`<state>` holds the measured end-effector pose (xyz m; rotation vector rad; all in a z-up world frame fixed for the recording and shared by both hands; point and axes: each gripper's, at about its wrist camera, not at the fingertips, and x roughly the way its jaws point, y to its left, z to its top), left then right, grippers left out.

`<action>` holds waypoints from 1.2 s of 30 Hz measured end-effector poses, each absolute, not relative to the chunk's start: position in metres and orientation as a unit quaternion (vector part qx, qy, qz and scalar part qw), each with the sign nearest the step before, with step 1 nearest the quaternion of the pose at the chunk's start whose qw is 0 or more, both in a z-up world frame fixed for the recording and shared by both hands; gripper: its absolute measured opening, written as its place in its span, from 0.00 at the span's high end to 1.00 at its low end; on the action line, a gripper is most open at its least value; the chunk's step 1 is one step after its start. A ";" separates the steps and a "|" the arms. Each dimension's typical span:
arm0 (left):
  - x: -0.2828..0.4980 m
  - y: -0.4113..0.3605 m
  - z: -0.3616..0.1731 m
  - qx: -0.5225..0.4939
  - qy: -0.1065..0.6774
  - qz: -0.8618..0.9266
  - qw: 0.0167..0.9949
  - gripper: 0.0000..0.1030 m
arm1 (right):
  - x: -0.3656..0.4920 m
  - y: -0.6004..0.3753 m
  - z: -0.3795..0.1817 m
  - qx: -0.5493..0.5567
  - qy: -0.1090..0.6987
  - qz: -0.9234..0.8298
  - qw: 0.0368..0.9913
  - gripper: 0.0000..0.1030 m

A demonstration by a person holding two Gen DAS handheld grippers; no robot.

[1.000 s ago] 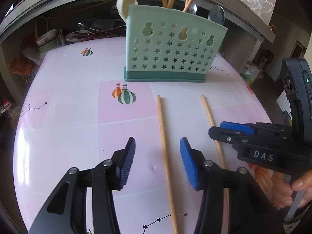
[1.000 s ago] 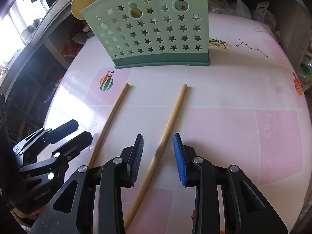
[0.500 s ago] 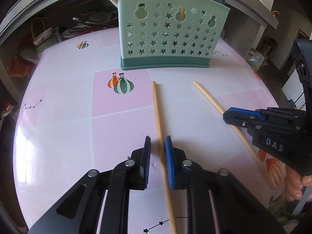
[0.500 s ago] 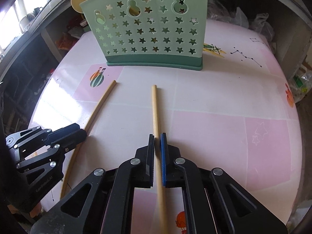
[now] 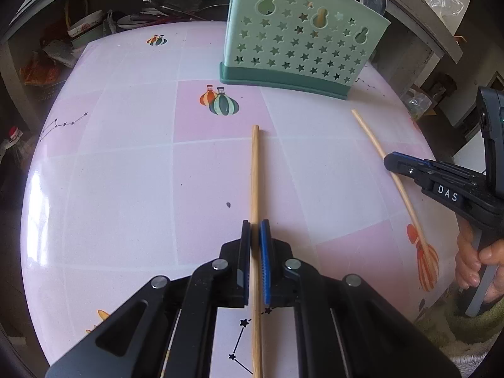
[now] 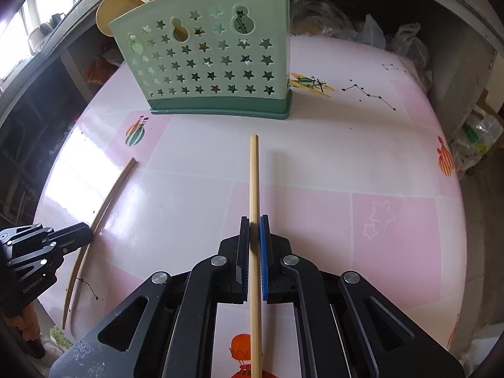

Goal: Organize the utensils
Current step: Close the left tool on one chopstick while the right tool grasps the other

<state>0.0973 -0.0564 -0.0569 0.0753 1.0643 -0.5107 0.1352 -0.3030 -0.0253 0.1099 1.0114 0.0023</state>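
Note:
Two wooden chopsticks lie on the pink table in front of a green star-punched utensil holder (image 5: pixel 302 47). In the left wrist view my left gripper (image 5: pixel 255 223) has its jaws closing, the pads tight against the sides of one chopstick (image 5: pixel 254 173) that runs straight away from me. In the right wrist view my right gripper (image 6: pixel 254 220) is shut on the other chopstick (image 6: pixel 254 176), which points toward the holder (image 6: pixel 208 63). Each gripper shows in the other's view: the right gripper (image 5: pixel 389 160) on its chopstick (image 5: pixel 375 145), the left gripper (image 6: pixel 88 231) on its chopstick (image 6: pixel 110 195).
The holder has spoons and more chopsticks standing in it. The round table (image 5: pixel 110 189) drops off at its curved edge on all sides. Cluttered shelves and plastic bags (image 6: pixel 406 44) lie beyond it. A person's hand (image 5: pixel 472 267) grips the right tool's handle.
Both grippers went from open, straddling the chopsticks, to closed on them. Each chopstick now lines up straight between its pads, and the views have swung a little.

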 end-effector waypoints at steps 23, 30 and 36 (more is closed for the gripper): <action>0.108 -0.070 -0.056 0.052 0.510 -0.232 0.827 0.88 | 0.145 -0.310 -0.032 0.082 0.501 0.024 0.861 0.91; 0.114 -0.075 -0.055 0.059 0.508 -0.233 0.827 0.87 | 0.145 -0.311 -0.032 0.093 0.502 0.028 0.859 0.89; 0.118 -0.077 -0.055 0.065 0.505 -0.234 0.828 0.87 | 0.146 -0.311 -0.032 0.094 0.503 0.030 0.859 0.87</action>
